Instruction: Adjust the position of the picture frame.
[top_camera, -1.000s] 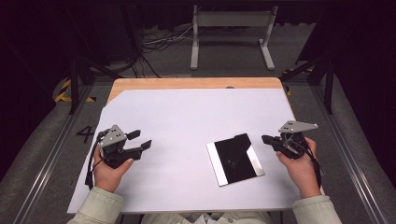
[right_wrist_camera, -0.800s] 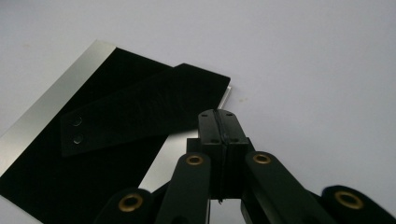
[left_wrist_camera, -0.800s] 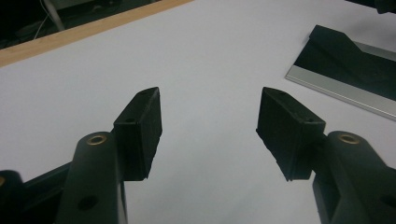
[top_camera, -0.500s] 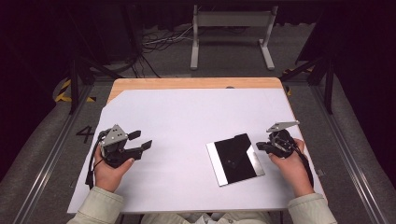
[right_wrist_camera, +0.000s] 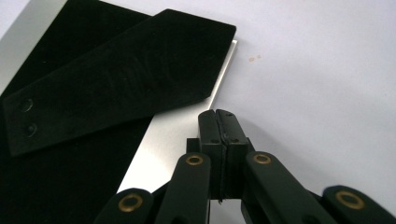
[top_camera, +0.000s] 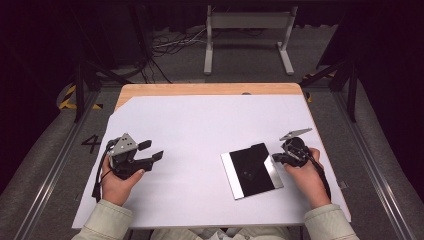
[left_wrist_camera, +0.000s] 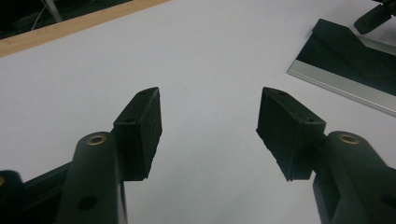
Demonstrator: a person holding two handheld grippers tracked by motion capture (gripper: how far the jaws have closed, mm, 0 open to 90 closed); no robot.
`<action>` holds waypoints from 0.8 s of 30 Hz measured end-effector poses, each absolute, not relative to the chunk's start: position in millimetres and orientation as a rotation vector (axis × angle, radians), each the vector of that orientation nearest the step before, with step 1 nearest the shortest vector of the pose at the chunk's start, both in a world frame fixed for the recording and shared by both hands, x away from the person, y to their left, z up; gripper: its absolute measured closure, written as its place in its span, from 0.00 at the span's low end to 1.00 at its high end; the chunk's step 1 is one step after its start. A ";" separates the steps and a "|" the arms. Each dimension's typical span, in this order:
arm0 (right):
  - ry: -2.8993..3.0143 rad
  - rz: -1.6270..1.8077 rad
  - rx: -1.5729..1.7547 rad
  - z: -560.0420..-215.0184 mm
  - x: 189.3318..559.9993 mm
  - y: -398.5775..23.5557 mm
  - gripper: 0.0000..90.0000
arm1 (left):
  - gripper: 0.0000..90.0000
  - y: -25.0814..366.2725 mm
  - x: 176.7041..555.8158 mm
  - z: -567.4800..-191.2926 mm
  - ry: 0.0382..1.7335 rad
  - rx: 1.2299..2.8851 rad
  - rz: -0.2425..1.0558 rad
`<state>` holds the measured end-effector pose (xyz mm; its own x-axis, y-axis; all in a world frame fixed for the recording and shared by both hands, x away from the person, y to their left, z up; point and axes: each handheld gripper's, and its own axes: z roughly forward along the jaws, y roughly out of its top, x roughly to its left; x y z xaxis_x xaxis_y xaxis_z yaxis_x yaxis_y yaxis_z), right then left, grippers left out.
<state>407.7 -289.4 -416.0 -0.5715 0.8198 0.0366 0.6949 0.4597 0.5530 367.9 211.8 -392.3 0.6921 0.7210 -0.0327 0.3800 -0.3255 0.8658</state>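
White sheet (top_camera: 200, 130) over most of a wooden table (top_camera: 210, 89), filling the middle of the high view, light wood bare only along the upper edge and at the upper-left corner. Dark floor all round, with a pale metal stand (top_camera: 248, 30) at top centre and loose cables (top_camera: 170, 45) just left of it.

Lying flat on the sheet, lower right of centre: a black-backed picture frame (top_camera: 251, 171), face down, silver edging bright along its left and right sides. Black easel flap (right_wrist_camera: 121, 79) raised off the back, broad across the upper left of the right gripper view, two small rivets at its left end.

Left gripper (top_camera: 151, 151) in the left-middle of the high view, held in a hand with a pale sleeve, well apart from the frame. Jaws spread wide in the left gripper view, nothing between the pads (left_wrist_camera: 142, 130) but bare white sheet; frame corner at the far upper right of that view.

Right gripper (top_camera: 274, 160) in the right-middle of the high view, tips at the frame's right edge. Jaws pressed together with nothing between them, pointing at the silver edge just below the flap's corner; contact with the edge not clear.
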 end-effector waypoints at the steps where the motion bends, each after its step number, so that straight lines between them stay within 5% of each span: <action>1: 2.475 0.773 1.309 -416.0 407.7 -289.4 1.00 | 0.45 211.8 367.9 -392.3 0.852 1.948 0.450; 24: 2.486 0.792 1.298 -424.1 419.4 -257.4 1.00 | 0.44 209.7 369.8 -393.9 0.849 1.962 0.443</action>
